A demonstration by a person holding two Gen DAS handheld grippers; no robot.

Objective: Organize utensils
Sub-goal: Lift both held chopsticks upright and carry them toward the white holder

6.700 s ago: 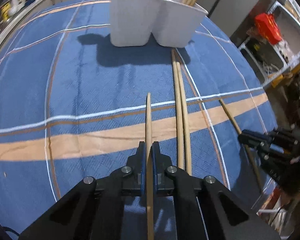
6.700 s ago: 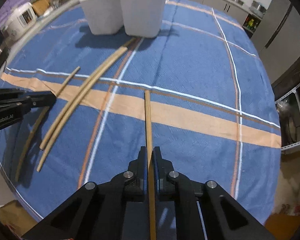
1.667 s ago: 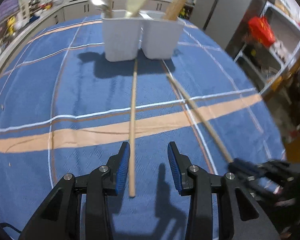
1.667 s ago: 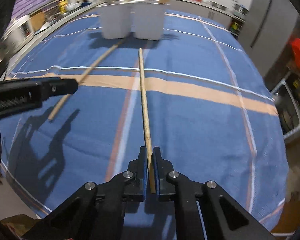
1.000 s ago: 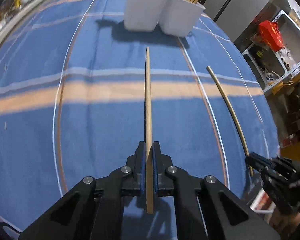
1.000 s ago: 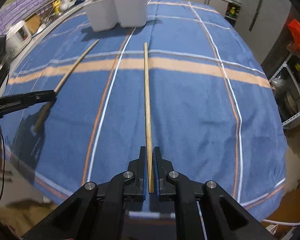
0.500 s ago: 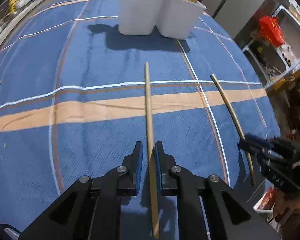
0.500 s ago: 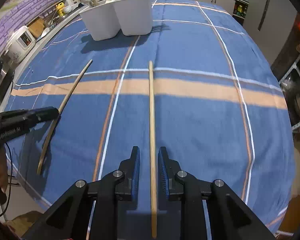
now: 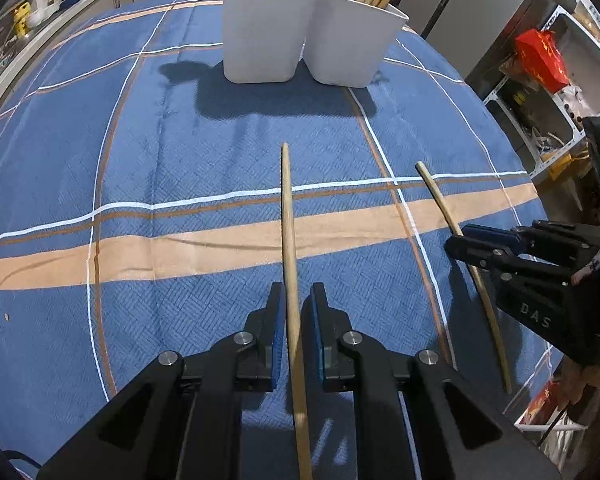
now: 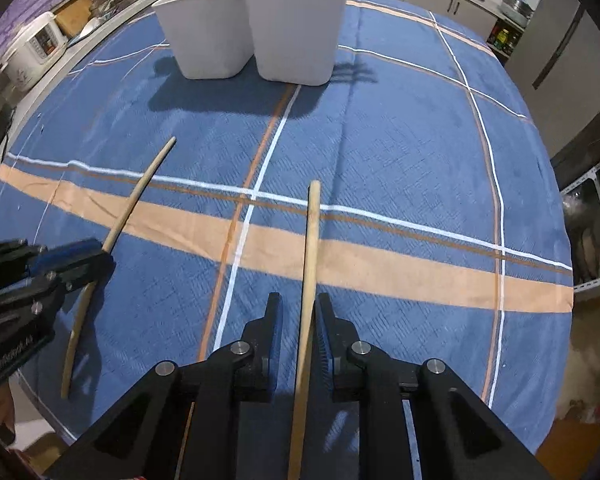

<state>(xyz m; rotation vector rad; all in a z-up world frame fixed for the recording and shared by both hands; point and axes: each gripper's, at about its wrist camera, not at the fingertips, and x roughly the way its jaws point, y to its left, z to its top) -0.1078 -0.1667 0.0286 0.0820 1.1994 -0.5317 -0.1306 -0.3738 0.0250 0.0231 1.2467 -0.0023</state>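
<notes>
Each tool straddles one long pale wooden chopstick lying on the blue plaid cloth of the worktop (image 9: 60,160): left tool (image 9: 296,320) around one chopstick (image 9: 287,216), right tool (image 10: 298,326) around the other (image 10: 311,240). Both stand slightly parted, pads not clamped. Risk: closing off-centre may roll or tilt a stick. Both tools sit low, aimed toward the white twin-compartment plastic holder (image 9: 300,40), well ahead.
</notes>
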